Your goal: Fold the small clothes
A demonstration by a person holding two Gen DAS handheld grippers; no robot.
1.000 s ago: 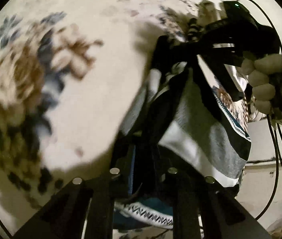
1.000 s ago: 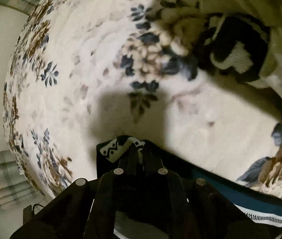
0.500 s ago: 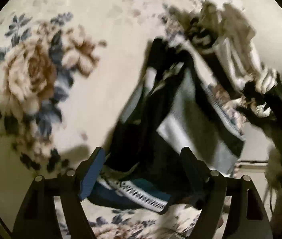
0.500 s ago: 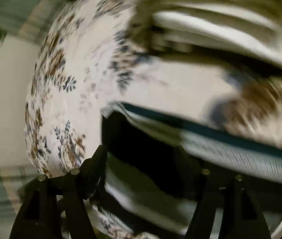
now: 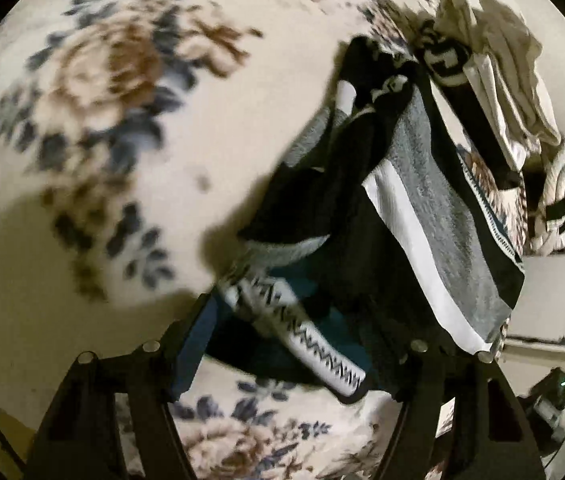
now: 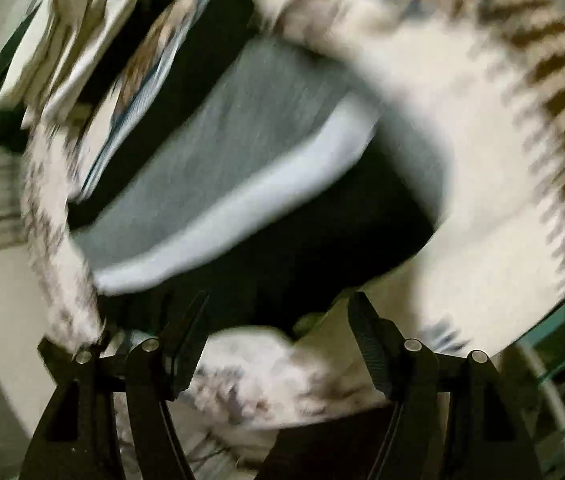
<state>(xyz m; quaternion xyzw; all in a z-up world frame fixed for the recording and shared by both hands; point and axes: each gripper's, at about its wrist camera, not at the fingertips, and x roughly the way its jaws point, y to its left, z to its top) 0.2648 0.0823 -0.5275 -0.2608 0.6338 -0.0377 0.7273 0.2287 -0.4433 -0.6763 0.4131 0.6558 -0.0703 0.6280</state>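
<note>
A small striped garment point(image 5: 422, 216) in black, grey, white and teal, with a zigzag-patterned band point(image 5: 306, 344), lies rumpled on the floral blanket point(image 5: 102, 120). My left gripper point(image 5: 302, 320) is open, its fingers spread on either side of the garment's near edge, holding nothing. In the blurred right wrist view the same garment point(image 6: 242, 168) lies just beyond my right gripper point(image 6: 278, 324), which is open and empty.
A pile of other clothes, cream, white and black-striped point(image 5: 514, 92), sits at the far right of the blanket; it also shows in the right wrist view point(image 6: 74, 48). The blanket's edge and a pale floor point(image 5: 554, 292) lie to the right. A cabled device point(image 5: 550, 400) sits low right.
Both grippers went from shut on the garment to open, letting it drop onto the blanket. The right gripper then swung quickly, blurring its view, and left the left wrist view.
</note>
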